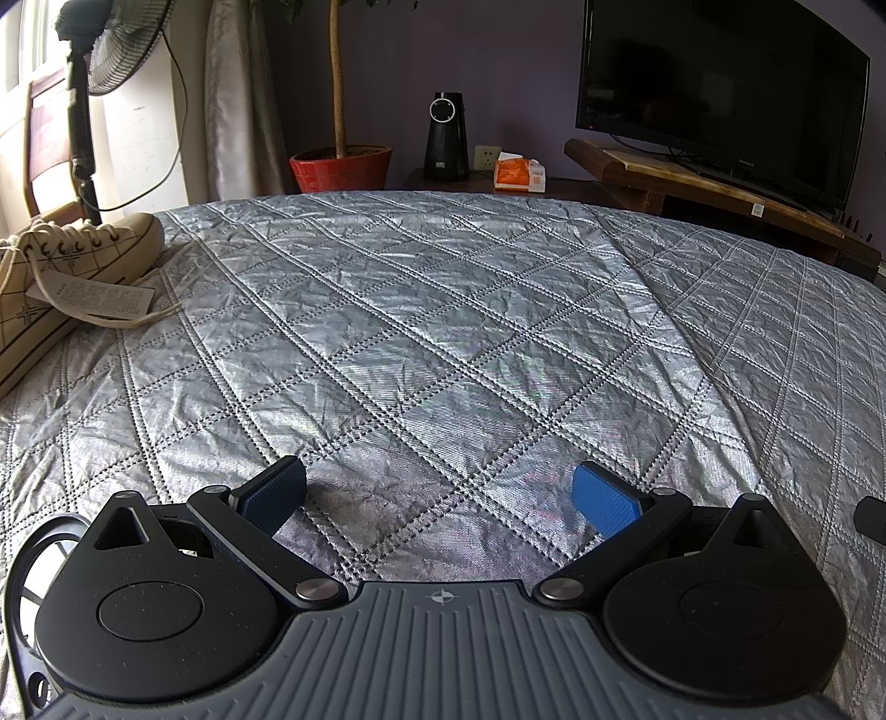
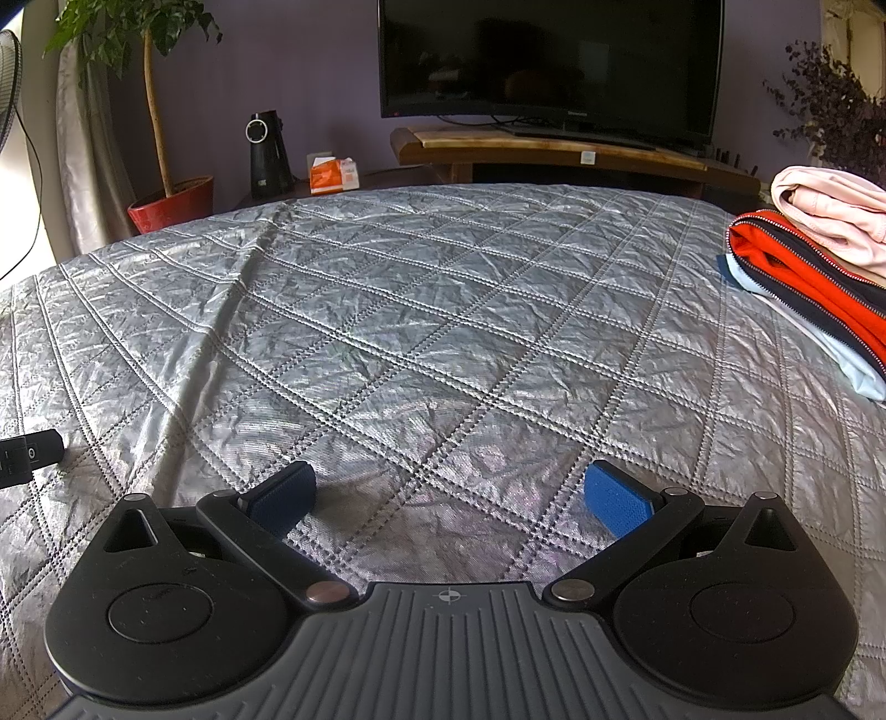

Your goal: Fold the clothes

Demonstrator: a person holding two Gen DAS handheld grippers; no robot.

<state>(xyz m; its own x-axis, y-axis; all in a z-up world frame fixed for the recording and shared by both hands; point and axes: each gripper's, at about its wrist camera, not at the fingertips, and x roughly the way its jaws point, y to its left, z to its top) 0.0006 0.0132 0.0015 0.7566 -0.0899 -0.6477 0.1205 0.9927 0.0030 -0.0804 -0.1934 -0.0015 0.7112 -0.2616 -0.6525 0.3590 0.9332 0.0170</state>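
Bedspread [image 2: 443, 310], silver-grey and quilted in diamonds, fills most of both my wrist views; its surface is creased, with one long ridge running down the left part of the right view. Television [image 2: 548, 55], dark screen, stands on a wooden stand [image 2: 554, 149] beyond the far edge of the bed. Clothes stack [image 2: 819, 277] lies on the bedspread at the right edge of my right view: a pink garment [image 2: 830, 216] on top, an orange and navy zipped jacket [image 2: 797, 277] under it, a pale blue piece [image 2: 819, 343] at the bottom. All are folded.

Left gripper [image 1: 440, 498] sits low over bare quilt, jaws spread wide, nothing between the blue pads. Right gripper [image 2: 451, 498] reads the same: jaws spread wide, only quilt between them, well apart from the stack.

Cream sneaker [image 1: 66, 271] with a paper tag lies on the bed at the left edge of my left view. Behind it, a standing fan [image 1: 111, 50]. Red plant pot [image 1: 340, 166], black speaker [image 1: 446, 135] and orange tissue pack [image 1: 518, 174] sit past the bed's far edge.
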